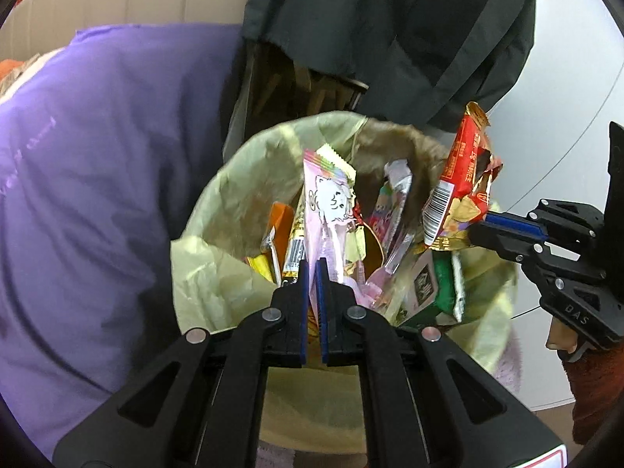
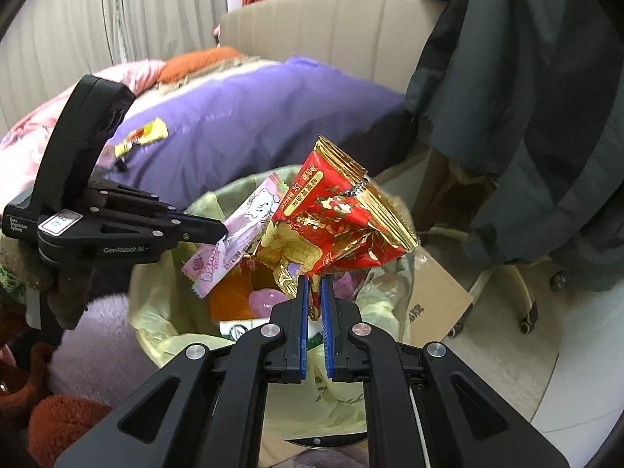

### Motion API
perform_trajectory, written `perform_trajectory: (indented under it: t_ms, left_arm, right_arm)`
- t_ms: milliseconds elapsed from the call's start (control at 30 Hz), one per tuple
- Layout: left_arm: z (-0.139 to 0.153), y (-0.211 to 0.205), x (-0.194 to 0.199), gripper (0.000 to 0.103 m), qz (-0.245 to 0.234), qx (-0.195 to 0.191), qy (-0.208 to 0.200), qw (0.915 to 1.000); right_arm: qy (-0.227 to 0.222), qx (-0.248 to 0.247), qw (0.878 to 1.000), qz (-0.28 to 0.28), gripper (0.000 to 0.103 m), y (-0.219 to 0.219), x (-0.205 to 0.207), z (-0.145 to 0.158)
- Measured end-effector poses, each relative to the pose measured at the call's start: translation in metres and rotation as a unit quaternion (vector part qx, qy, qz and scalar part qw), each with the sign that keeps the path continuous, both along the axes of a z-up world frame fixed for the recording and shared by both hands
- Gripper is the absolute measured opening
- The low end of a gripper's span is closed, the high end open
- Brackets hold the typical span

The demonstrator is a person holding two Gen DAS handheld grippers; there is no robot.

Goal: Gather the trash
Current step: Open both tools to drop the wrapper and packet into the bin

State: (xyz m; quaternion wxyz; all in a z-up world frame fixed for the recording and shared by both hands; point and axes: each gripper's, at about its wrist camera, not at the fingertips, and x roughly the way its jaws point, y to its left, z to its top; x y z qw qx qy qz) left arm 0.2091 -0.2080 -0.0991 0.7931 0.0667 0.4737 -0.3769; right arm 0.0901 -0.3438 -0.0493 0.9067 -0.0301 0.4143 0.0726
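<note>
Over lined bin [image 2: 156, 323]: left gripper [image 1: 312, 269] clamped on pink wrapper [image 1: 327, 199], right gripper [image 2: 315, 284] clamped on red wrapper [image 2: 335, 218].

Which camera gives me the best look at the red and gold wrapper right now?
The right wrist view: the red and gold wrapper fills the centre, pinched in the right gripper. The left wrist view shows it at the right, side-on, over the bin.

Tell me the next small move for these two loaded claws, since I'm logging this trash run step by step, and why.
Probably open both claws. The left claw is shut on the pink cartoon-printed wrapper and the right claw on the crumpled red-and-gold foil snack bag; both hang over the mouth of the yellow-green-lined bin, so letting go should drop them in.
</note>
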Motion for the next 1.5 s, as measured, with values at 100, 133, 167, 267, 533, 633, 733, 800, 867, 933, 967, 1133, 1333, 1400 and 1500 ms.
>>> perform_trajectory:
  t_ms: [100,133,167,267,533,633,733,800,867,933,967,1133,1333,1400,1500]
  left_arm:
    - [-0.007,-0.002,0.003,0.004,-0.001,0.014,-0.007,0.9999]
    - [-0.008,-0.003,0.005,0.004,-0.001,0.017,-0.009,0.9998]
    - [-0.008,-0.002,0.006,0.004,-0.001,0.015,-0.007,0.9999]
    - [-0.005,0.001,0.008,0.004,-0.001,0.005,-0.005,1.0000]
    - [0.013,0.020,0.007,0.004,-0.001,-0.031,0.007,0.9995]
    - [0.012,0.027,0.007,0.004,-0.001,-0.038,0.019,0.9991]
    - [0.010,0.032,0.008,0.004,0.004,-0.041,0.024,0.9988]
    - [0.011,0.034,0.008,0.004,0.007,-0.048,0.028,0.9984]
    - [0.013,0.035,0.007,0.004,0.006,-0.055,0.032,0.9980]
    - [0.016,0.033,0.007,0.004,0.003,-0.060,0.032,0.9977]
    - [0.017,0.033,0.006,0.004,0.002,-0.061,0.032,0.9977]
    - [0.022,0.032,0.003,0.009,0.000,-0.074,0.025,0.9969]
    - [0.032,0.040,0.000,0.034,0.007,-0.097,0.017,0.9951]
    - [0.036,0.042,-0.002,0.038,0.008,-0.096,0.011,0.9953]
    - [0.042,0.046,-0.004,0.039,0.012,-0.097,0.006,0.9952]
  right_arm:
    - [0.002,-0.001,1.000,0.004,0.008,0.003,0.002,-0.003]
    - [0.002,-0.001,1.000,0.005,0.008,0.004,0.002,-0.003]
    - [0.003,-0.001,1.000,0.006,0.008,0.004,0.002,-0.004]
    - [0.006,0.002,1.000,0.010,0.008,0.004,0.002,-0.005]
    - [0.013,-0.002,1.000,0.020,0.008,0.015,0.003,-0.002]
    - [0.017,-0.002,1.000,0.016,0.008,0.018,0.005,0.000]
    - [0.021,-0.003,1.000,0.014,0.008,0.019,0.007,0.000]
    - [0.021,-0.004,1.000,0.013,0.008,0.021,0.006,0.001]
    - [0.020,-0.005,1.000,0.011,0.008,0.022,0.005,0.002]
    - [0.018,-0.006,1.000,0.008,0.008,0.021,0.005,0.004]
    - [0.018,-0.007,1.000,0.006,0.008,0.021,0.005,0.005]
    - [0.015,-0.009,1.000,-0.013,0.009,0.016,0.002,0.008]
    - [0.017,-0.012,0.999,-0.031,0.015,0.010,-0.006,0.009]
    - [0.013,-0.009,0.999,-0.033,0.033,0.010,-0.009,0.011]
    - [0.004,-0.001,1.000,-0.029,0.043,0.011,-0.014,0.016]
